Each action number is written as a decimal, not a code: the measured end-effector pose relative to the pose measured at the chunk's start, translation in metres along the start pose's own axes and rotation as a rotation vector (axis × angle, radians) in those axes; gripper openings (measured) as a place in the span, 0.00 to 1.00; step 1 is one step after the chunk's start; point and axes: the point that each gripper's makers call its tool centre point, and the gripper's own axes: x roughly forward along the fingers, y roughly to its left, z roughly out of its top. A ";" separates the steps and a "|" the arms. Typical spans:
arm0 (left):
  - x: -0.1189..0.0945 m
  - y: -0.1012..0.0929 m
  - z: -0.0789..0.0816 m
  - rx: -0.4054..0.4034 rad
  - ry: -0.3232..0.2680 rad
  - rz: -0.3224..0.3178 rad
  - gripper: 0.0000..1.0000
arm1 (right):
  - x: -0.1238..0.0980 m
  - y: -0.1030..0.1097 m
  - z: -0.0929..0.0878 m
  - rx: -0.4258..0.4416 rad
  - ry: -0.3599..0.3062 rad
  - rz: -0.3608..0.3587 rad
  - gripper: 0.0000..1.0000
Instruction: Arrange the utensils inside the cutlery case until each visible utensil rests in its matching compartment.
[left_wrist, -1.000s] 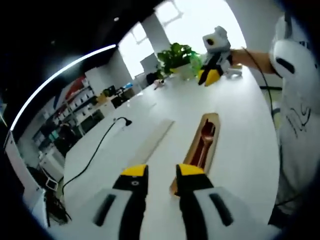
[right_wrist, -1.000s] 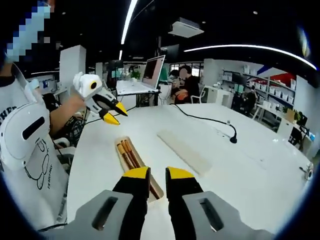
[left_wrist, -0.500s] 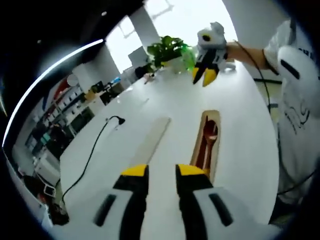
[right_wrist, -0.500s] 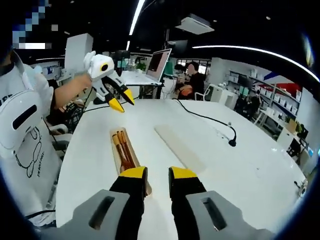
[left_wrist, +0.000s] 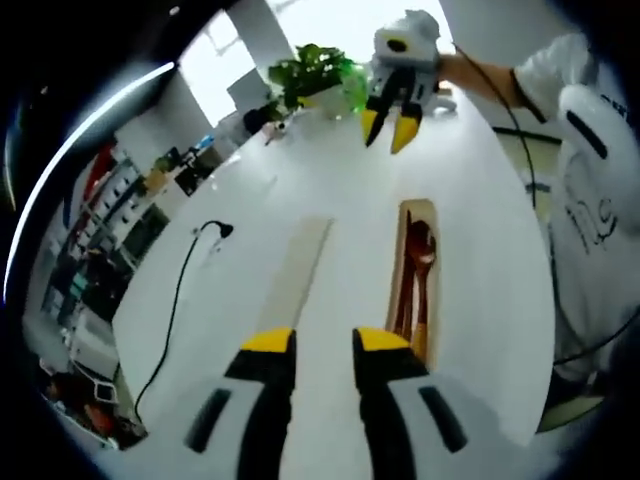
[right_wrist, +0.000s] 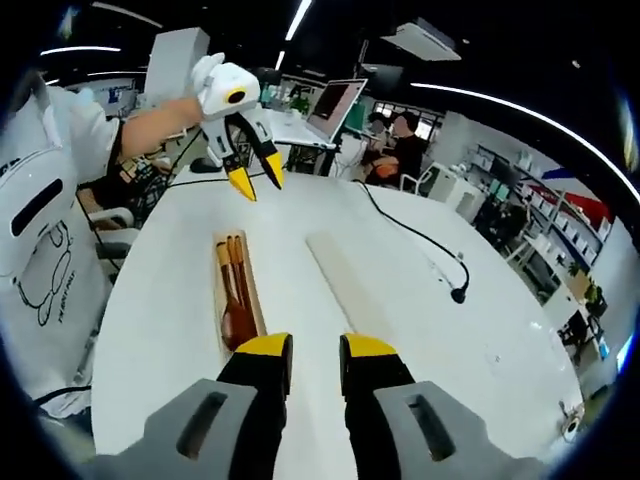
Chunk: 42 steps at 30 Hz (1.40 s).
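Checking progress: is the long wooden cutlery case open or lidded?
Open: wooden utensils lie visible inside the long wooden cutlery case, and a flat pale wooden lid-like slat rests beside it on the white table.

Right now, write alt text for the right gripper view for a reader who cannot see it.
An open wooden cutlery case holding wooden utensils lies on a white table, its flat lid beside it. The right gripper hovers empty in the foreground, while the left gripper hangs open beyond the case.
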 end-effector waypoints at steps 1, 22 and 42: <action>0.001 0.000 0.000 0.002 0.009 -0.006 0.24 | 0.001 -0.003 0.000 -0.015 0.012 -0.006 0.19; 0.030 0.020 0.005 -0.010 0.084 -0.067 0.27 | 0.046 -0.011 -0.012 -0.089 0.191 0.074 0.25; 0.080 0.041 -0.027 0.028 0.151 -0.121 0.46 | 0.103 -0.050 -0.042 -0.116 0.306 0.106 0.39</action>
